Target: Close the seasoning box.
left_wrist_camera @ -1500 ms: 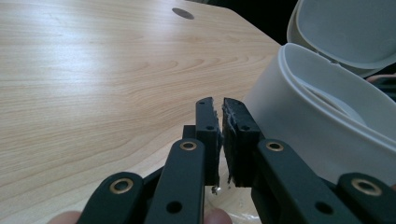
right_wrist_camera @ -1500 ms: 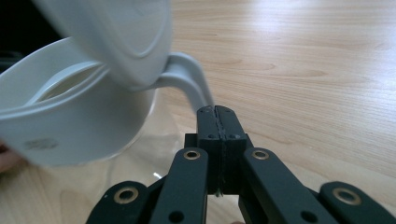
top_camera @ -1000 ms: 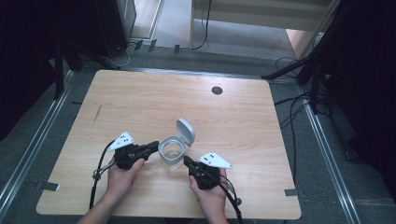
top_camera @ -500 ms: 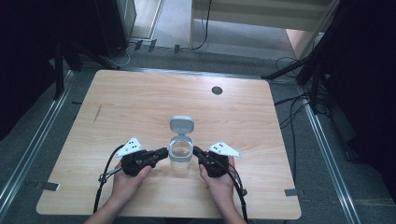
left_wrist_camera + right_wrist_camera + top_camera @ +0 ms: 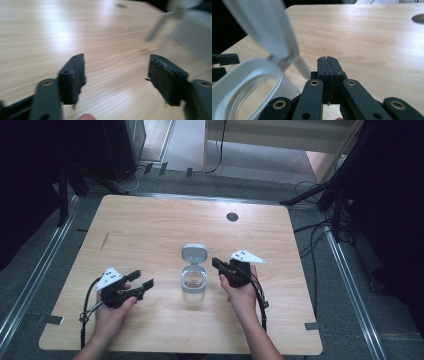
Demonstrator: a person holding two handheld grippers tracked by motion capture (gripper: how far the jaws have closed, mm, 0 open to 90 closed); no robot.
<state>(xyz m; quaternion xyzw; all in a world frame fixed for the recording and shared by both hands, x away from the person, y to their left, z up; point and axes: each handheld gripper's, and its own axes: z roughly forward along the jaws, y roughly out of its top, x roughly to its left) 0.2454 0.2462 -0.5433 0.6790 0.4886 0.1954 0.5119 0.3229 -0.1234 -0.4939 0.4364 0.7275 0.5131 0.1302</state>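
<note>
A clear jar (image 5: 193, 281) with a white rim stands at the middle of the wooden table (image 5: 145, 230), its white flip lid (image 5: 194, 254) hinged open and tipped up at the far side. My left gripper (image 5: 141, 278) lies to the jar's left, apart from it and open, nothing between its pads (image 5: 72, 76). The jar (image 5: 196, 31) shows blurred at the upper right of the left gripper view. My right gripper (image 5: 215, 262) is shut just right of the jar, beside the lid and holding nothing. In the right gripper view its closed tip (image 5: 328, 62) sits beside the jar's rim (image 5: 242, 82) and raised lid (image 5: 263, 27).
A dark round hole (image 5: 232, 216) is set in the table near its far edge. Cables trail from both grippers toward the near edge. Metal floor rails run along both sides of the table, with dark stands and cables on the floor at the right.
Both grippers were at the jar's sides half a second ago. My left gripper has drawn back to the left and opened. The right gripper has shifted slightly toward the lid. The jar stays put.
</note>
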